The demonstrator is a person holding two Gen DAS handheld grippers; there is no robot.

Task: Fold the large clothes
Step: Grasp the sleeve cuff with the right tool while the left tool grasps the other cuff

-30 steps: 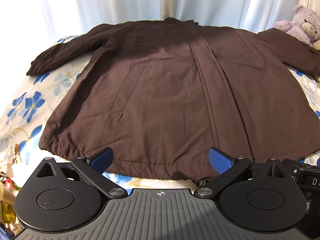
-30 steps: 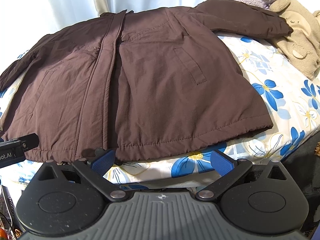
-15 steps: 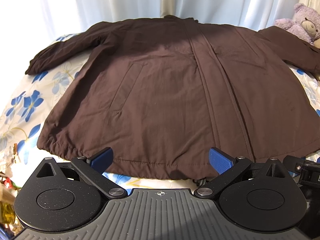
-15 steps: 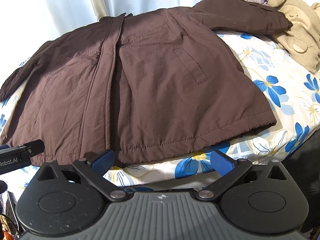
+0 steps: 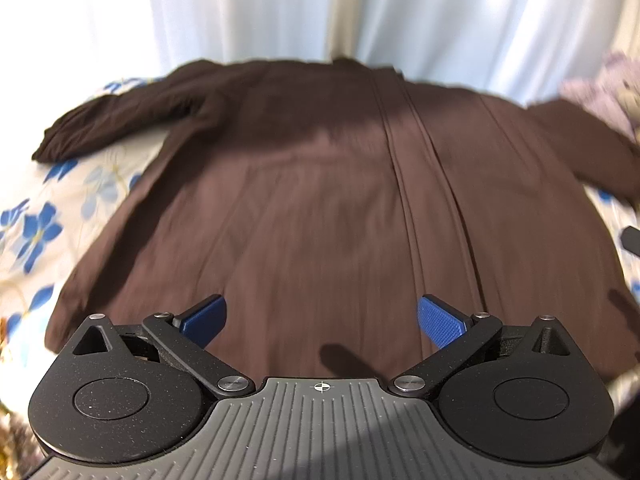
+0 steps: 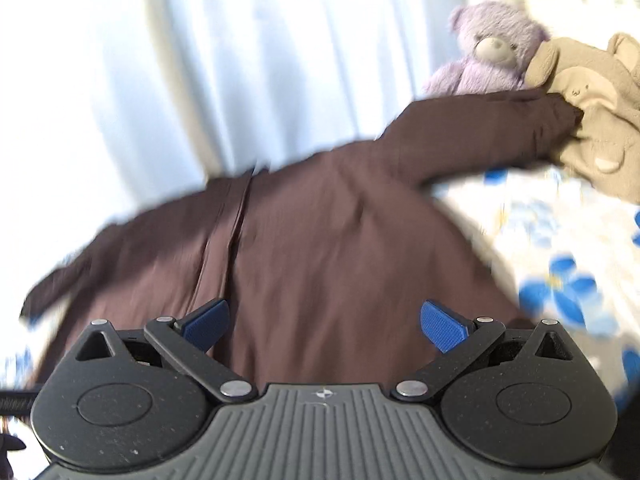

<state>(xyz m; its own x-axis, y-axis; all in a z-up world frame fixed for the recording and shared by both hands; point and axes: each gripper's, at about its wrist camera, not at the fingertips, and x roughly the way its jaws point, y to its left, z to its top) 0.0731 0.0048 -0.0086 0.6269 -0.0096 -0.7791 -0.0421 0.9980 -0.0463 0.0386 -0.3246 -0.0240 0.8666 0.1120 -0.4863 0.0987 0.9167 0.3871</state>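
Note:
A large dark brown jacket point(image 5: 320, 208) lies spread flat, front side up, on a bed with a blue-flower sheet point(image 5: 36, 232). Its sleeves reach out to both sides. My left gripper point(image 5: 320, 316) hovers open over the jacket's lower left half, blue pads wide apart and empty. In the right wrist view the same jacket point(image 6: 328, 248) fills the middle, blurred by motion. My right gripper point(image 6: 324, 320) is open over its right half, nothing between the fingers. The jacket's right sleeve point(image 6: 480, 128) ends against the plush toys.
A purple plush bear point(image 6: 492, 48) and a tan plush toy point(image 6: 596, 108) sit at the bed's far right. Pale curtains point(image 5: 320, 12) hang behind the bed. Part of the other gripper point(image 5: 632, 240) shows at the right edge of the left wrist view.
Both grippers have moved forward from the bed's near edge over the jacket's hem. The right one has also tilted and swung toward the right sleeve. Both stay open.

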